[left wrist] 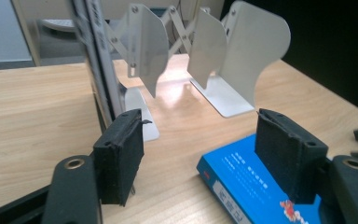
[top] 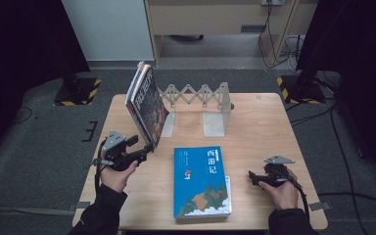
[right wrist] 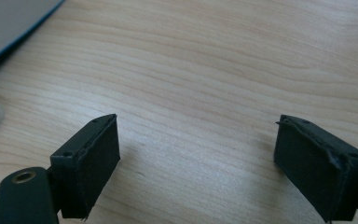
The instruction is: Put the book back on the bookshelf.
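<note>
A blue book point(top: 200, 181) lies flat at the table's front middle, on top of a white one point(top: 228, 195). Several dark books point(top: 146, 100) lean tilted against the left plate of a white expanding bookend rack point(top: 200, 98). My left gripper point(top: 147, 148) is low by the leaning books' bottom corner. In the left gripper view it point(left wrist: 203, 158) is open with nothing between its jaws; the books' edges point(left wrist: 98, 70) stand just behind its left pad, and the blue book point(left wrist: 256, 186) lies by the right one. My right gripper point(top: 251, 177) rests right of the blue book. It point(right wrist: 198, 163) is open over bare wood.
The rack's plates point(left wrist: 242, 51) stand at the back middle of the wooden table point(top: 259, 127). Bare wood lies to the right of the rack and around the right hand. Stands with striped bases point(top: 76, 90) and cables are on the floor beyond the table.
</note>
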